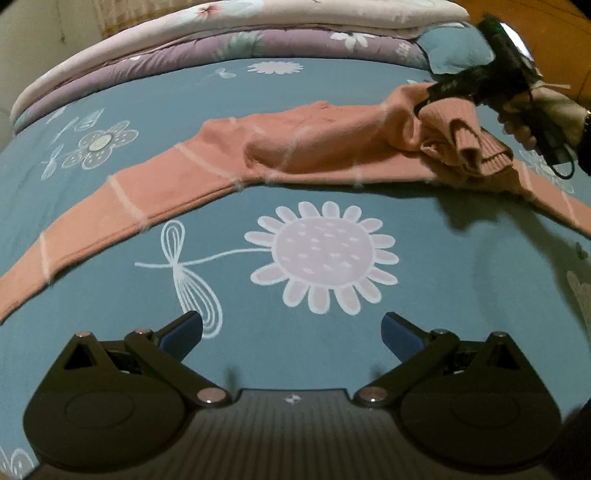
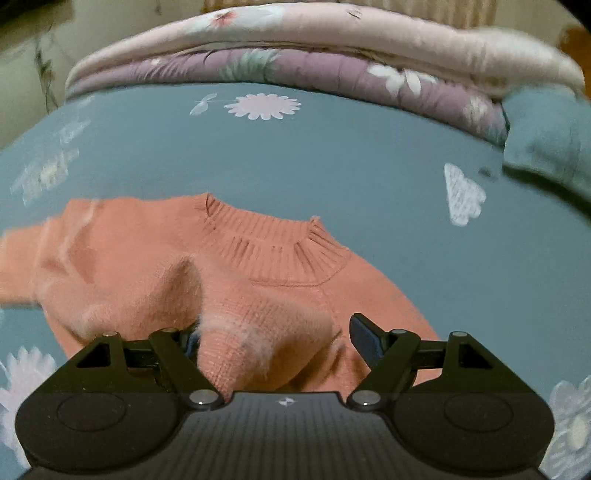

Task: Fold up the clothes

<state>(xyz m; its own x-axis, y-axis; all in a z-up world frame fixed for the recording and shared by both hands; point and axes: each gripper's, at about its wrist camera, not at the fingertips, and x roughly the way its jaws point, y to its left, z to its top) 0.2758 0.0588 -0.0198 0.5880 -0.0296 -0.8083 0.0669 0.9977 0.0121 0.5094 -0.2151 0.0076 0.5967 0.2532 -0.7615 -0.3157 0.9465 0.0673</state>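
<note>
Salmon knit sweater (image 1: 295,147) lies across blue floral bedspread (image 1: 332,103), sleeve trailing toward 8 o'clock. Soft, light, floppy, likely stretchy; best gripped at ribbed cuff or hem. Left gripper (image 1: 291,328) spread wide, empty. Right gripper (image 2: 273,332) spread, fabric bunched between jaws, grip uncertain. Count: one sweater, two folded quilts (image 1: 221,33) at 12 o'clock.

Left wrist view: looking steeply down along its own jaws at the teal flowered bedspread (image 1: 332,122), the salmon sweater (image 1: 229,158) lying well ahead across mid-frame. Right wrist view: same downward tilt but much nearer, the sweater (image 2: 258,258) filling the foreground at its jaws. Both views share the sweater, bedspread (image 2: 332,155) and the folded quilts (image 1: 221,33) (image 2: 295,40) stacked at the far edge.
</note>
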